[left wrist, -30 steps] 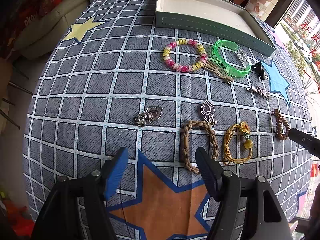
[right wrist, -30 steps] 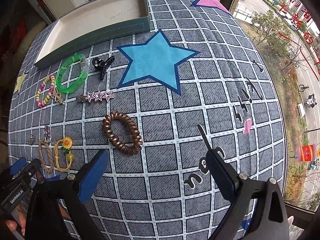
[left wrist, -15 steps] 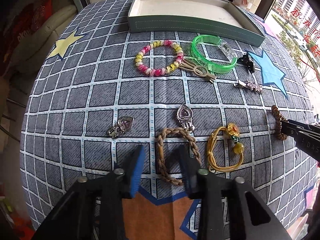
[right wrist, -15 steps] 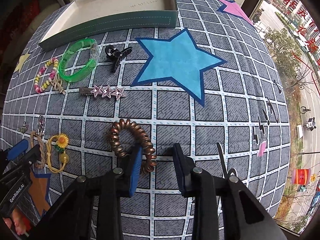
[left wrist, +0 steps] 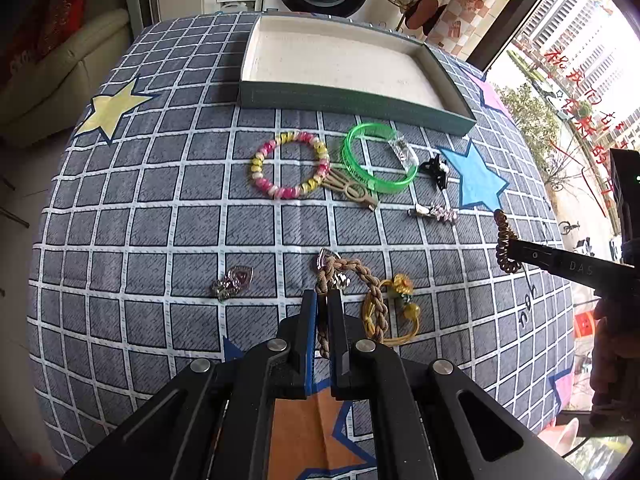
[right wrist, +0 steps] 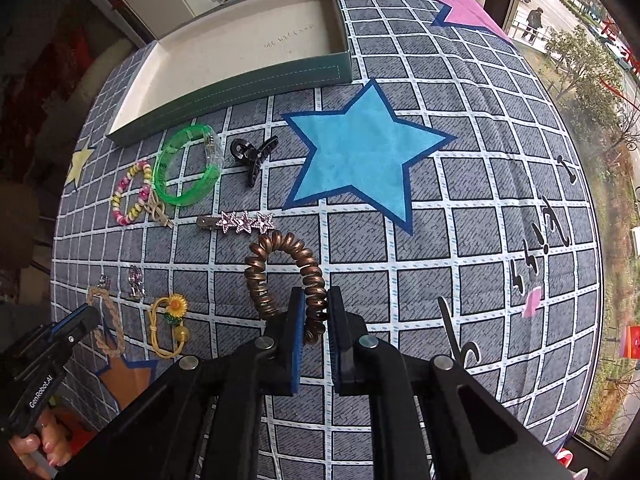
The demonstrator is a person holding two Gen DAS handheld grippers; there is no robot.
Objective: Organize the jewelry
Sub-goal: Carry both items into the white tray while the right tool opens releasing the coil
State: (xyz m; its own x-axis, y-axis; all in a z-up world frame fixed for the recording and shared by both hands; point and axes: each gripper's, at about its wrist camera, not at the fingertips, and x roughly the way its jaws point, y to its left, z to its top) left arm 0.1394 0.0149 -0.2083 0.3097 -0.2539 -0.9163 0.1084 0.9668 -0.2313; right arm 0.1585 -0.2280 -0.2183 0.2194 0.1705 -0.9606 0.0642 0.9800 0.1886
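Near the open box [left wrist: 352,98], the braided bracelet [left wrist: 360,276] is pinched by the left gripper [left wrist: 323,312] and the coiled hair tie [right wrist: 280,276] by the right gripper [right wrist: 314,312], so lifting both into the box is judged the next move.

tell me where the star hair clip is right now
In the right wrist view the star hair clip lies flat on the cloth left of centre, just above the brown spiral hair tie and below the black claw clip.
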